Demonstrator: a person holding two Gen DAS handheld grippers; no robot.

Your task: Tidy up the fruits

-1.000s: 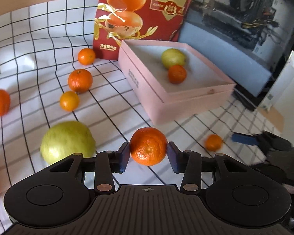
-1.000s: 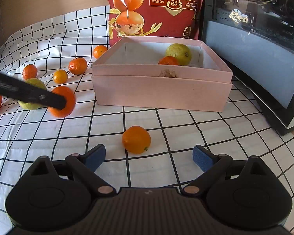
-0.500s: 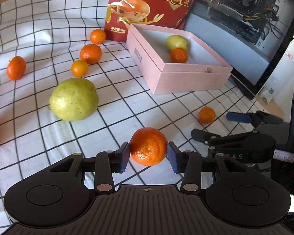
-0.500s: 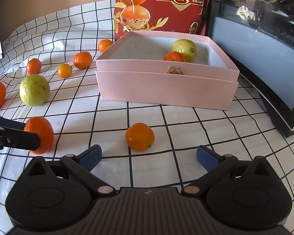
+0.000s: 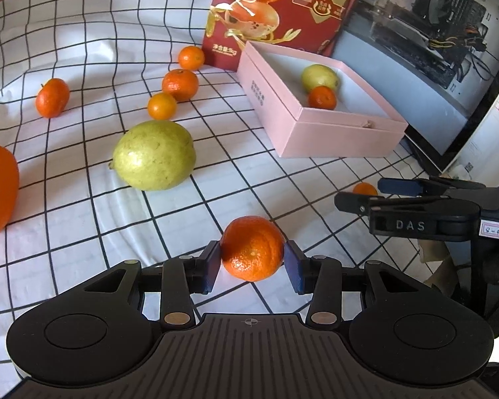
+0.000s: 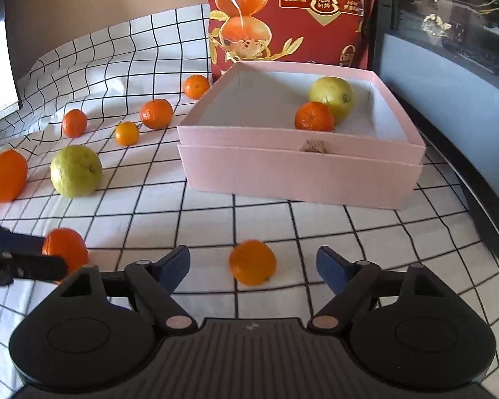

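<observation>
My left gripper (image 5: 252, 264) is shut on a mandarin (image 5: 252, 248), held above the checked cloth; it also shows at the left of the right wrist view (image 6: 65, 247). My right gripper (image 6: 252, 264) is open, its blue pads either side of a small orange (image 6: 252, 262) on the cloth. The pink box (image 6: 299, 173) holds a green guava (image 6: 331, 95) and a mandarin (image 6: 314, 116). A loose guava (image 5: 154, 155) and several mandarins, such as one (image 5: 179, 84), lie on the cloth to the left.
A red snack bag (image 6: 289, 16) stands behind the box. A dark computer case (image 6: 465, 99) lines the right side. A large orange (image 6: 6, 175) lies at the far left. The right gripper shows in the left wrist view (image 5: 415, 199).
My left gripper has pulled back and away from the box with the mandarin held. My right gripper has moved forward and down around the small orange.
</observation>
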